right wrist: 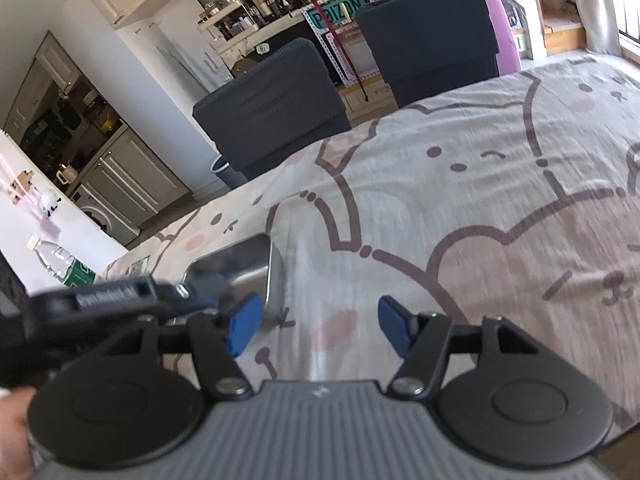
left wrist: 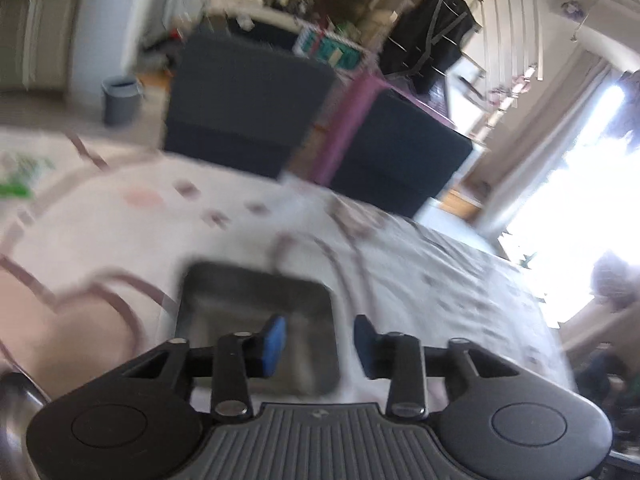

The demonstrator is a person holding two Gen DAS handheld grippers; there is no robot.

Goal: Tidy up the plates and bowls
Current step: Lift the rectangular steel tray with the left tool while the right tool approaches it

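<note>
Steel tray [left wrist: 256, 320], square with rounded corners, lies on the desk [left wrist: 420, 272] over a cartoon-printed cloth [right wrist: 460, 200], just ahead of the left hand-held gripper [left wrist: 320, 340]. That gripper's blue pads [left wrist: 274, 344] stand apart with nothing between them; the view is blurred. From the right wrist, the same tray [right wrist: 240, 264] sits to the left, with the left hand-held gripper [right wrist: 120, 296] above its near edge. The right hand-held gripper [right wrist: 318, 324] hangs over bare cloth beside the tray, its jaws wide apart and empty. Two dark chairs [right wrist: 276, 108] stand at the desk's far edge.
</note>
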